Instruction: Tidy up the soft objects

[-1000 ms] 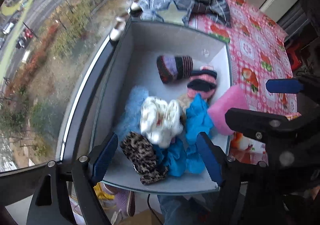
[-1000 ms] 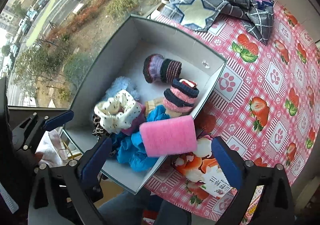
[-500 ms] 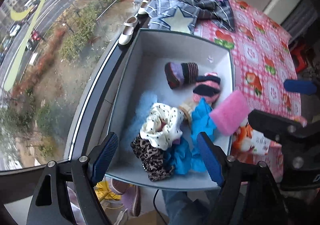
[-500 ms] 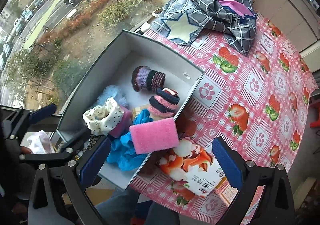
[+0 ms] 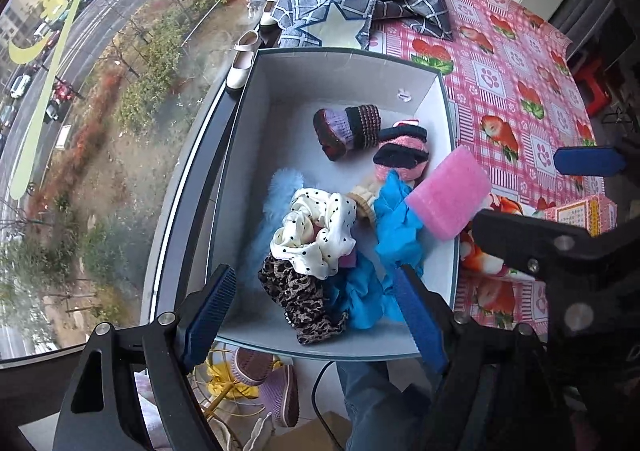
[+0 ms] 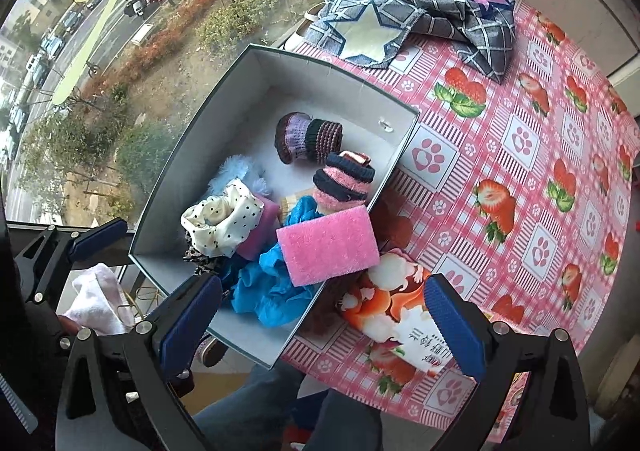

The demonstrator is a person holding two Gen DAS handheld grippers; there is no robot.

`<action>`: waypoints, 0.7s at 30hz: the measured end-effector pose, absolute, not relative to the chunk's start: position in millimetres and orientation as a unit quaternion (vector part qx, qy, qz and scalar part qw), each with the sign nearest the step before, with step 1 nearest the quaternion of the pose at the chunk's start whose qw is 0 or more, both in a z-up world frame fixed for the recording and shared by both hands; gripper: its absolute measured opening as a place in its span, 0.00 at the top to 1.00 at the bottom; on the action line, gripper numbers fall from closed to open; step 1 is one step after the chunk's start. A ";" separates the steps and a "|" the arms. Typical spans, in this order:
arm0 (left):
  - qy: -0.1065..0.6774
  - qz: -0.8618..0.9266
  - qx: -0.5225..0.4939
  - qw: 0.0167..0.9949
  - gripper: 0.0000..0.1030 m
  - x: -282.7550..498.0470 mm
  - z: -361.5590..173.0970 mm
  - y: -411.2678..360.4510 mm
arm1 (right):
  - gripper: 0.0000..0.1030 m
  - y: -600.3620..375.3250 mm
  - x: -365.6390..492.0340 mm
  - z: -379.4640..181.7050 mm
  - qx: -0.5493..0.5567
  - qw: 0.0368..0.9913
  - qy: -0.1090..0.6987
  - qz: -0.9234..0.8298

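Nearest the cameras, the left gripper [image 5: 312, 315] and right gripper [image 6: 324, 315] hang spread and empty; beyond, the grey box [image 5: 344, 63] already holds most soft items, though the pink sponge [image 6: 328, 247] straddles its rim, seemingly unfinished.

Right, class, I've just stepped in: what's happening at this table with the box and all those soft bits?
A person holds two grippers above a grey box on a strawberry-print tablecloth. Both the left gripper and the right gripper are open and empty. The box already holds rolled socks, a polka-dot cloth and blue fabric. A pink sponge leans on its rim, and a plaid garment lies outside.
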State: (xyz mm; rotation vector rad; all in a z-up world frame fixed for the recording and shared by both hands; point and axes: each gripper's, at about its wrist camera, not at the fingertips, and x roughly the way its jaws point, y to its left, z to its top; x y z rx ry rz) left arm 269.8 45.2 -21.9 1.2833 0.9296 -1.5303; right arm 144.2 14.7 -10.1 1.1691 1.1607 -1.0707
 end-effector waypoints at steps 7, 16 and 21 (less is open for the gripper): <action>0.370 -0.622 0.530 0.443 0.19 265.7 -21.1 45.1 | 0.01 18.0 139.5 -9.8 0.510 0.548 0.478 -0.460; 0.364 -0.625 0.537 0.434 0.19 264.6 -20.5 46.2 | 0.01 23.1 136.1 -10.1 0.522 0.540 0.465 -0.467; 0.364 -0.625 0.538 0.432 0.19 265.0 -22.2 47.2 | 0.01 25.8 135.4 -10.1 0.526 0.537 0.463 -0.470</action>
